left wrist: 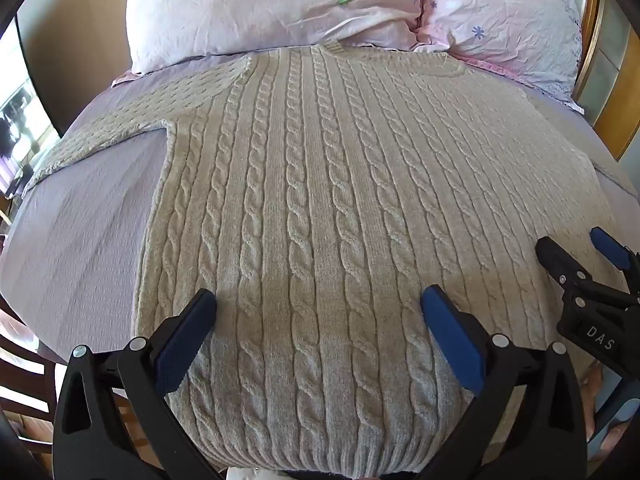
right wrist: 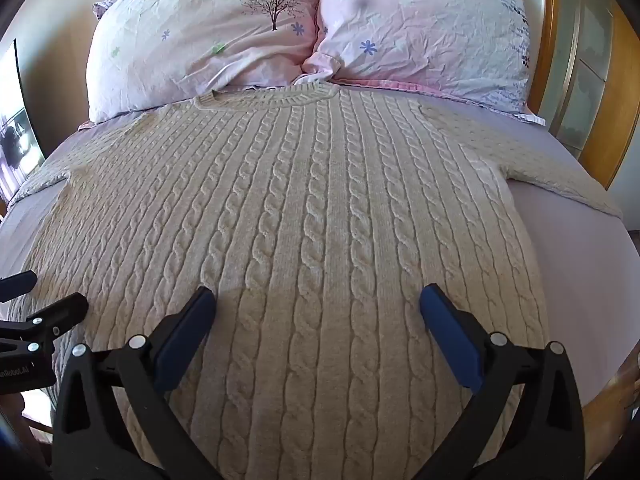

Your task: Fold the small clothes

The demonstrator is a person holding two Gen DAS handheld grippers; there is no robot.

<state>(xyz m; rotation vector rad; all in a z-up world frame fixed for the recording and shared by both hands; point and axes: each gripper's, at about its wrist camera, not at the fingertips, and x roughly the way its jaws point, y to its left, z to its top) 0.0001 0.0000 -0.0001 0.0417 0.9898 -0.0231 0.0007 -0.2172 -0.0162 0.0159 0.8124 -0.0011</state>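
A cream cable-knit sweater (left wrist: 320, 184) lies flat on the bed, collar toward the pillows, hem toward me. It also fills the right wrist view (right wrist: 304, 216). Its left sleeve (left wrist: 132, 120) stretches out to the left, its right sleeve (right wrist: 552, 176) to the right. My left gripper (left wrist: 318, 308) is open, jaws wide apart over the lower left of the body. My right gripper (right wrist: 316, 308) is open over the lower right of the body; it also shows at the right edge of the left wrist view (left wrist: 576, 256). Neither holds anything.
The bed has a lilac sheet (left wrist: 88, 216). Two pink floral pillows (right wrist: 208, 40) (right wrist: 424, 32) lie past the collar. A wooden headboard (right wrist: 616, 92) stands at the right. A beige wall (left wrist: 72, 40) is at the left. Dark wooden furniture (left wrist: 20, 380) stands low left.
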